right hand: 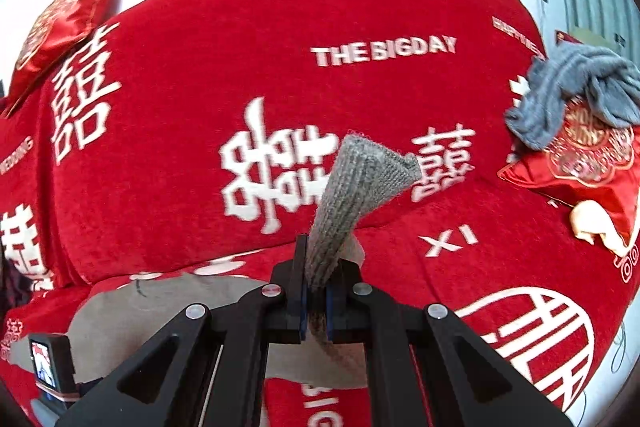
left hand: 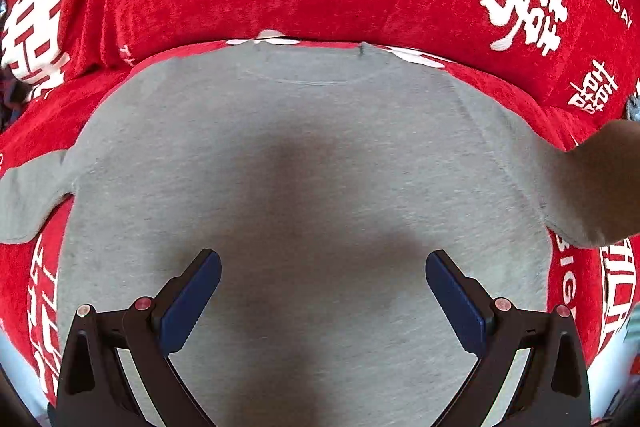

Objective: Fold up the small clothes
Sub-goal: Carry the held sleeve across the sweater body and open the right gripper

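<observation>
Sleeve fold under way on grey top.
Right tongs (right hand: 316,297) clamp the ribbed cuff (right hand: 360,183); left tongs (left hand: 322,291) hover spread apart above the grey top (left hand: 304,147), flat on the red bedspread (right hand: 200,67). Next: carry the cuff across the body.

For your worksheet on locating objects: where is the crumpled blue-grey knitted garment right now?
In the right wrist view, the crumpled blue-grey knitted garment sits at the far right, draped over a red embroidered cushion on the red printed cover.
</observation>
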`<state>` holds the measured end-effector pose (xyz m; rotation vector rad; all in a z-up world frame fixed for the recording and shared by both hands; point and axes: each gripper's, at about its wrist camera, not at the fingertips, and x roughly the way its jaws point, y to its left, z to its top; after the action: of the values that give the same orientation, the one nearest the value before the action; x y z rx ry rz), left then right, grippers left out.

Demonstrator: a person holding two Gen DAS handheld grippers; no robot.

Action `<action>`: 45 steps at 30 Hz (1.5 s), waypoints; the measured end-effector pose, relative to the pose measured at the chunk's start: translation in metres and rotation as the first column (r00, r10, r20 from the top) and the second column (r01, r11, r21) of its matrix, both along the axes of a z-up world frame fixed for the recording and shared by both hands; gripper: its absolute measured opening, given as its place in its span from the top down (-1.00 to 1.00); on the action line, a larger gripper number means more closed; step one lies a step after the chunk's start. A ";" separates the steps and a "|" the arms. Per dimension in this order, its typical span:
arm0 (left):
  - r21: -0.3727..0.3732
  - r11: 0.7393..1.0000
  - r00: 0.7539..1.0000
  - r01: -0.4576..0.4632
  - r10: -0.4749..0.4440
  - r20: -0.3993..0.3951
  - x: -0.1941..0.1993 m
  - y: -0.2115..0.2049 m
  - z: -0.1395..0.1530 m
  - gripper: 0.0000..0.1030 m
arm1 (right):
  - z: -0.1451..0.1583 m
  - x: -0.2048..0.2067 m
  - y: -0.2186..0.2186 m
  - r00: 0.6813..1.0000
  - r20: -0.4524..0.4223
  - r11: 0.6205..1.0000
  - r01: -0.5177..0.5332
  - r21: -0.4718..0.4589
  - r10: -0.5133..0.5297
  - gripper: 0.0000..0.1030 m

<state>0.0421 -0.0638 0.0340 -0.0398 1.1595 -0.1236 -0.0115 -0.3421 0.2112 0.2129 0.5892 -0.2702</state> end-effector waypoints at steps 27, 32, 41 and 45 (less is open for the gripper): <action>-0.107 0.961 0.967 -0.255 0.253 -0.031 -0.022 0.175 -0.012 -0.99 | -0.068 0.043 0.297 0.878 -0.141 0.880 -0.470 -0.067 0.458 0.88; -0.118 0.946 0.954 -0.300 0.298 -0.041 -0.027 0.199 -0.018 -0.99 | -0.095 0.041 0.327 0.849 -0.193 0.858 -0.510 -0.055 0.492 0.88; -0.127 0.926 0.935 -0.356 0.351 -0.058 -0.035 0.225 -0.026 -0.99 | -0.133 0.046 0.349 0.808 -0.274 0.839 -0.544 -0.005 0.522 0.88; -0.136 0.909 0.919 -0.394 0.390 -0.057 -0.039 0.240 -0.026 -0.99 | -0.148 0.049 0.355 0.772 -0.301 0.820 -0.568 0.066 0.560 0.80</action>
<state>0.0030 0.1764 0.0083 -0.4036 1.1479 0.1516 0.0370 0.0133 0.0631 -0.0463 0.9320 0.2860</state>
